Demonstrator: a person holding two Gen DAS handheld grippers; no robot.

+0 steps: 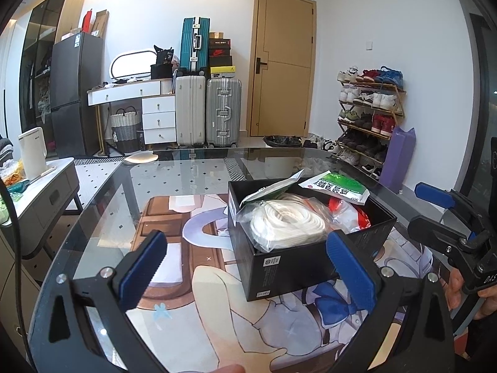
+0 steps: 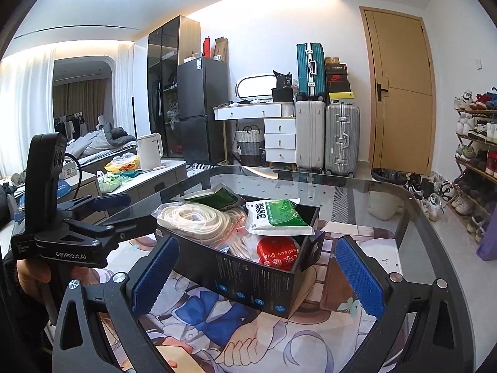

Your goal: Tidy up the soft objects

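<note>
A black cardboard box point(image 1: 289, 267) point(image 2: 248, 279) stands on the glass table over a printed mat. It holds a bagged coil of white cord point(image 1: 285, 223) point(image 2: 192, 217), a green-and-white packet point(image 1: 338, 188) point(image 2: 276, 217), a second green packet point(image 1: 270, 191) point(image 2: 217, 197) and a red bag point(image 1: 357, 214) point(image 2: 278, 253). My left gripper point(image 1: 248, 267) is open and empty, just in front of the box's near-left corner. My right gripper point(image 2: 254, 279) is open and empty, facing the box's long side. Each gripper shows in the other's view point(image 1: 441, 214) point(image 2: 124, 214).
The glass table's point(image 1: 186, 168) rounded far edge is behind the box. A grey side cabinet point(image 1: 40, 192) with a white kettle point(image 1: 32, 152) stands to the left. Suitcases point(image 1: 206, 108), a door and a shoe rack point(image 1: 369, 115) line the far wall.
</note>
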